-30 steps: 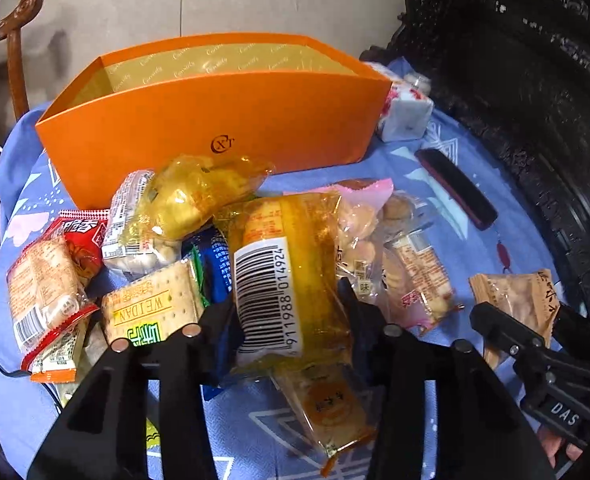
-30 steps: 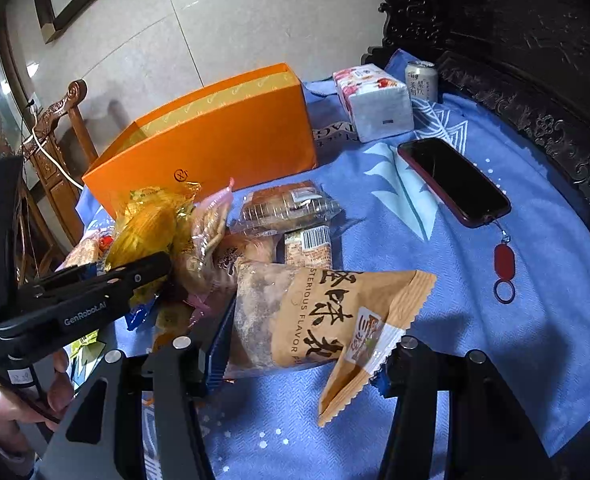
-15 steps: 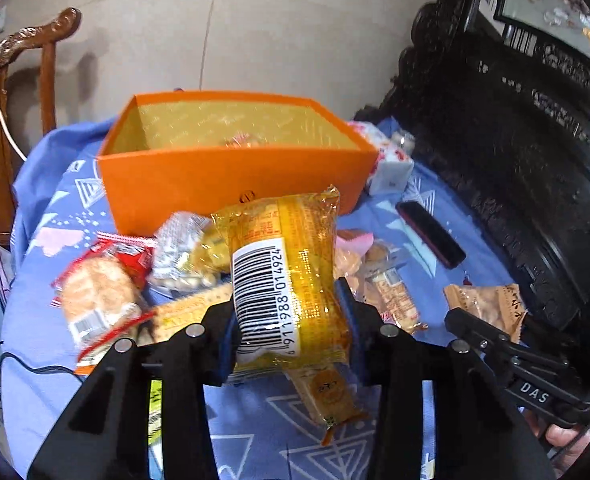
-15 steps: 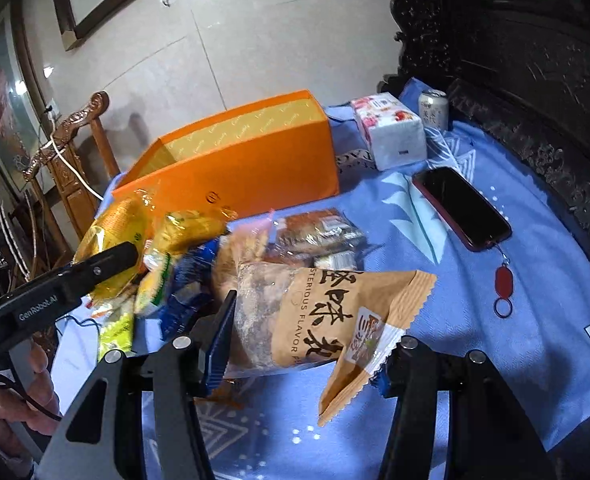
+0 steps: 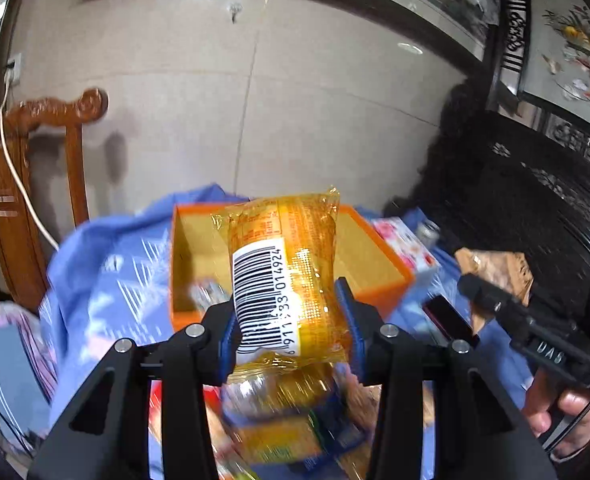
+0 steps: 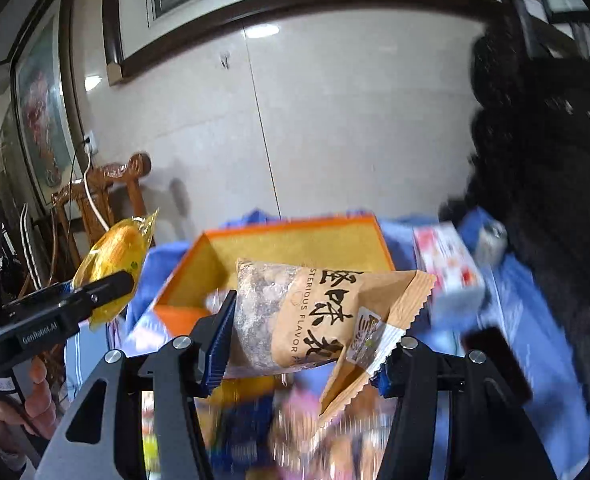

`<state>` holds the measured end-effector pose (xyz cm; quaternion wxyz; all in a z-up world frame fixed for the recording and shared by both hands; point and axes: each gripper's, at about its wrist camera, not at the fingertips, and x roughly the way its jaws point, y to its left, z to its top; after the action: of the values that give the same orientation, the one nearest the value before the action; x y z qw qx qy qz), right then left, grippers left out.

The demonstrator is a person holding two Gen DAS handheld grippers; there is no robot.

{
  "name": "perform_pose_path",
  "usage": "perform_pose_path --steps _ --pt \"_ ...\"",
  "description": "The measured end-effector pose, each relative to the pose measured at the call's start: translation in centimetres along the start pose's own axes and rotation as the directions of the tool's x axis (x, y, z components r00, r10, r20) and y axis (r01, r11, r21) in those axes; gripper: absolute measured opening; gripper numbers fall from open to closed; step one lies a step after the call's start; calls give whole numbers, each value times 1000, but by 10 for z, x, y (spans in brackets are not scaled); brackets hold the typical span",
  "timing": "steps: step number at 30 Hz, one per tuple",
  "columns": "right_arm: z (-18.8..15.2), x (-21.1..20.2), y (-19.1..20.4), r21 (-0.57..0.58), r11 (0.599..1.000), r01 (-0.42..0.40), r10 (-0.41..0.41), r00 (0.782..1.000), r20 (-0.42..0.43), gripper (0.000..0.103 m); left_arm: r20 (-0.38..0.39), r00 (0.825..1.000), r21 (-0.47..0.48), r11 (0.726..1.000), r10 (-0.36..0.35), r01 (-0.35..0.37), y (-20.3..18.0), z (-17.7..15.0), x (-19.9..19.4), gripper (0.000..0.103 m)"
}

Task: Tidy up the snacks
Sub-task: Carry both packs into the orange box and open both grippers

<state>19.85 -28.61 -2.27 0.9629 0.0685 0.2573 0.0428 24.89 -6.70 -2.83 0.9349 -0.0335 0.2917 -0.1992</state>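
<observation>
While the left tongs [image 5: 289, 326] clamp a yellow snack packet [image 5: 283, 276] and the right tongs [image 6: 301, 344] a brown pouch [image 6: 315, 316], either slick wrapper may slip before reaching the orange box [image 6: 295, 244]

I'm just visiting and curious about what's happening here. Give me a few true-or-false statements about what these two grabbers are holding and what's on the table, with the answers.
1. The left gripper is clamped on a yellow snack packet that bears a barcode. True.
2. The right gripper is empty. False: it is clamped on a brown paper snack bag.
3. The orange box is closed with a lid. False: it is open at the top, its yellowish lining showing.
4. Both packets are held up in the air, with the orange box behind them. True.
5. The cloth on the table is red. False: it is blue with white patterns.
</observation>
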Motion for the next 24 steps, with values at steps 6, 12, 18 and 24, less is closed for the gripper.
perform_pose_path --steps 6,12,18,24 --pt "62 53 8 -21 1000 1 -1 1000 25 66 22 999 21 999 50 -50 16 66 41 61" --pt "79 40 26 -77 997 24 -19 997 70 94 111 986 -33 992 124 -121 32 94 9 99" --pt "37 12 31 -42 998 -50 49 999 -13 96 67 995 -81 995 72 -66 47 63 -28 99" --pt "-41 -17 36 -23 998 -52 49 992 -114 96 47 993 -45 994 104 -102 48 5 -59 99"
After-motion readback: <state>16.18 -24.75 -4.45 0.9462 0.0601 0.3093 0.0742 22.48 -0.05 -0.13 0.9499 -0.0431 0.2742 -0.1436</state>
